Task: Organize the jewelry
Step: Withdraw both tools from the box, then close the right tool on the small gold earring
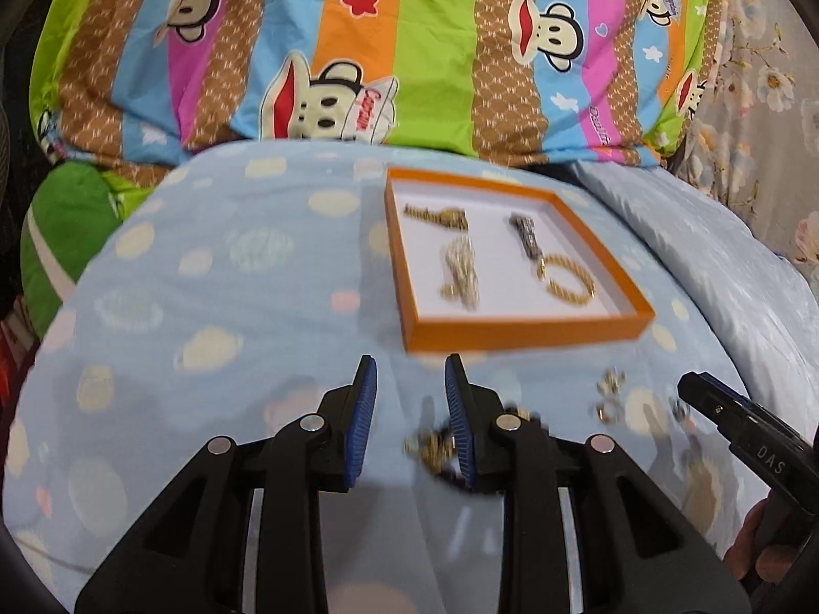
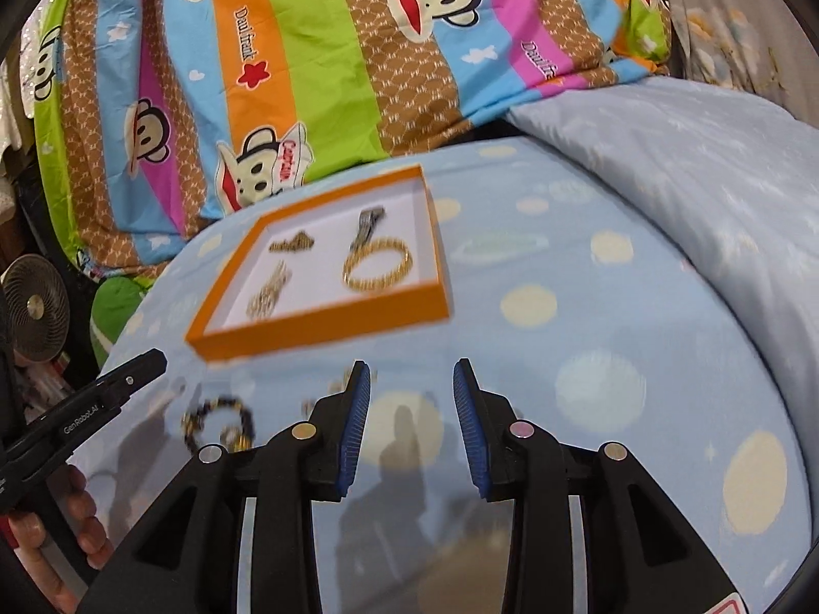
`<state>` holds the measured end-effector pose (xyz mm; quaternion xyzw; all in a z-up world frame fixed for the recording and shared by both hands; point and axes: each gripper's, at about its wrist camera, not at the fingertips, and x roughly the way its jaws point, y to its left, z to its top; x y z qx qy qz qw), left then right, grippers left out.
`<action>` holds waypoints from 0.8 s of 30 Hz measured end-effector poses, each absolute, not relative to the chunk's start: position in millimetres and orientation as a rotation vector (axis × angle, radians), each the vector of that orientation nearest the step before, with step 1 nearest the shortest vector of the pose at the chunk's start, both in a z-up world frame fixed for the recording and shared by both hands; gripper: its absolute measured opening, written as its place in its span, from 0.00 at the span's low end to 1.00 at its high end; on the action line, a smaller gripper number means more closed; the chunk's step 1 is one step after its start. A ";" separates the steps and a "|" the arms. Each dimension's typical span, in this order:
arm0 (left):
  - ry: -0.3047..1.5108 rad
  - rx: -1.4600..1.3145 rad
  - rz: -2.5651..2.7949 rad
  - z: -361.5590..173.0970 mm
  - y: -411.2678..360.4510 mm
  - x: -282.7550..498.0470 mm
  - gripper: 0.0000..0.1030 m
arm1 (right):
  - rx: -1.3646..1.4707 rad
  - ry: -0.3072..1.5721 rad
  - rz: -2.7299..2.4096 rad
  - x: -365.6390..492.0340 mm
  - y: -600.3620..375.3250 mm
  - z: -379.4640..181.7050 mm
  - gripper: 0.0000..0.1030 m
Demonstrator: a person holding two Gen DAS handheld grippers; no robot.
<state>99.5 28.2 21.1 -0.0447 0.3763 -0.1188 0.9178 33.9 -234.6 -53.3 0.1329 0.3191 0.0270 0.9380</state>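
Observation:
An orange-rimmed tray [image 1: 517, 340] [image 2: 327, 325] lies on the blue spotted bedsheet. It holds a gold bangle [image 1: 570, 281] [image 2: 378, 265], a pale chain [image 1: 460, 276] [image 2: 268, 292], a gold piece [image 1: 440, 217] [image 2: 293, 244] and a dark clip [image 1: 527, 235] [image 2: 364, 227]. A dark-and-gold beaded bracelet [image 1: 432, 453] [image 2: 217, 422] lies loose on the sheet, blurred, just beside my left gripper's right finger. Small gold pieces [image 1: 609, 394] lie to its right. My left gripper [image 1: 410, 412] is open and empty. My right gripper [image 2: 411, 412] is open and empty over bare sheet.
A striped cartoon-monkey quilt [image 1: 358, 51] [image 2: 307, 51] is bunched behind the tray. A pale blue duvet [image 2: 691, 179] rises at the right. A small fan [image 2: 33, 307] stands at the far left. The right gripper's body [image 1: 742, 435] shows at the left view's right edge.

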 end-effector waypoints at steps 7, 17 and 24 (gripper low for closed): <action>0.829 -0.102 -0.285 4.2 24.3 70.8 0.26 | 0.224 0.671 0.077 11.2 -213.9 -63.2 0.33; 0.880 -0.153 -0.290 -4.3 24.1 73.3 0.36 | 0.216 0.683 0.099 6.8 -203.3 -65.4 0.33; 0.883 -0.170 -0.275 -4.9 28.2 77.1 0.36 | 0.210 0.686 0.111 7.7 -200.2 -64.4 0.33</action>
